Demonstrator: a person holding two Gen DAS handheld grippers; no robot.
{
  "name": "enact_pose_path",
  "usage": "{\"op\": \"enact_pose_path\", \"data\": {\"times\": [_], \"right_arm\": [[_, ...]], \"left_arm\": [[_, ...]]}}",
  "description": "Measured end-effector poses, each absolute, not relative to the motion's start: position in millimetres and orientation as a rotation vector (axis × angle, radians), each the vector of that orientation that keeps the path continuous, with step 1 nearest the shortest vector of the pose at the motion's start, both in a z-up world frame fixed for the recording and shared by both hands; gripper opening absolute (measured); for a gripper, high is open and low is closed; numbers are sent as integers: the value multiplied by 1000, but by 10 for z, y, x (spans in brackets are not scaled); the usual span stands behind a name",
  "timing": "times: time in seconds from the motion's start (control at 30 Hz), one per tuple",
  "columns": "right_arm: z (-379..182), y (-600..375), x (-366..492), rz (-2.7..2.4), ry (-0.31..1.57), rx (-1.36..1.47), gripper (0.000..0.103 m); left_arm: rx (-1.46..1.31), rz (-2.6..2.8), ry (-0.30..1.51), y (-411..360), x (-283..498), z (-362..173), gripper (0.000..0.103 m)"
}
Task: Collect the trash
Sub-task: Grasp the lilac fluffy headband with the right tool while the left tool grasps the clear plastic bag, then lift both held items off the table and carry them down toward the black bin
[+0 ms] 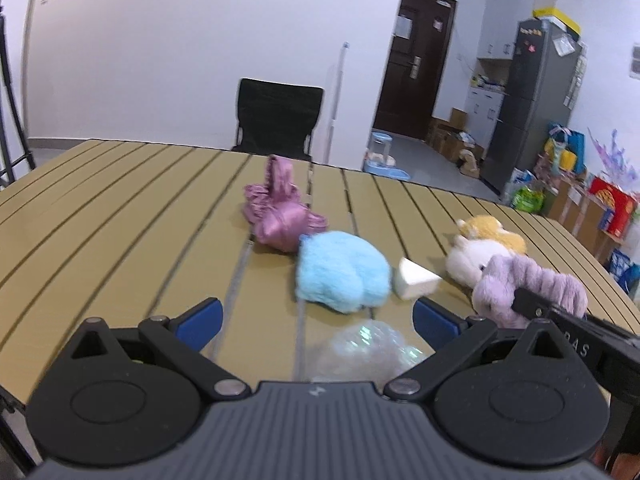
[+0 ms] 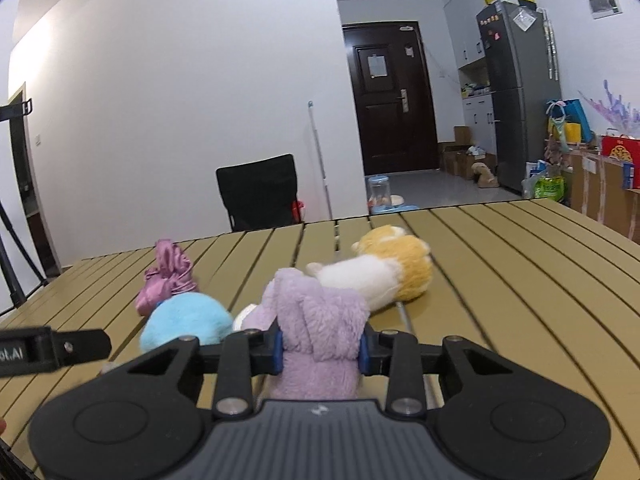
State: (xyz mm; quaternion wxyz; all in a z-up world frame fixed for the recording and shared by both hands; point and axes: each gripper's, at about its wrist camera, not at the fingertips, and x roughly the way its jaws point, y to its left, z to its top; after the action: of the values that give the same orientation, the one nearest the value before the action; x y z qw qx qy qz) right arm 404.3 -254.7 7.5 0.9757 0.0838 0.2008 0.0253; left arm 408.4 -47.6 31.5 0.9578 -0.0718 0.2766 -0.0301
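Two claws are over the slatted tan counter (image 1: 120, 216). In the right wrist view, the right claw (image 2: 321, 350) is pinching a fluffy purple toy (image 2: 316, 320) tight between its blue pads (image 2: 279, 350). The same toy shows in the left wrist view at about 3 o'clock, with a black finger of the right claw pressed into it.

The left claw (image 1: 318, 318) is spread wide, and nothing is between its blue pads (image 1: 200, 318). A crumpled piece of clear plastic wrap (image 1: 362, 354) lies on the counter just below its open gap, at 6 o'clock. A fuzzy blue toy (image 1: 342, 270) sits just past the claw, near 12 o'clock. A white wedge block (image 1: 414, 278) is just beside it, toward 1 o'clock. A shiny pink cloth bundle (image 1: 280, 212) lies farther back, touching the blue toy. An orange and white plush animal (image 2: 384, 268) lies behind the purple toy. A black chair (image 1: 278, 118) stands past the far edge of the counter.
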Motion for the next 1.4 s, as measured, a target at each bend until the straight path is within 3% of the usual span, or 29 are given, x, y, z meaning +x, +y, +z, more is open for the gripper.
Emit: {"op": "enact_pose_path", "data": {"times": [0.53,0.7,0.83,0.97,1.4], "right_arm": [[42,-2945,3883,-6,397,153,32],[35,-2995,3852,-10,398,147,31],[28,-3013,3823,-7,399,141,31],[33,-3012,3805,-1,397,138,31],[73,-2938,3663,28,374,116,31]], "left_arm": [[-73,-81,636,-817,4212,65,103],[-64,-75,653,-864,4237,19,87],[-68,-81,669,-856,4247,-3,65],[-66,-93,669,-857,4242,-15,49],[-68,-103,627,-824,4059,64,47]]}}
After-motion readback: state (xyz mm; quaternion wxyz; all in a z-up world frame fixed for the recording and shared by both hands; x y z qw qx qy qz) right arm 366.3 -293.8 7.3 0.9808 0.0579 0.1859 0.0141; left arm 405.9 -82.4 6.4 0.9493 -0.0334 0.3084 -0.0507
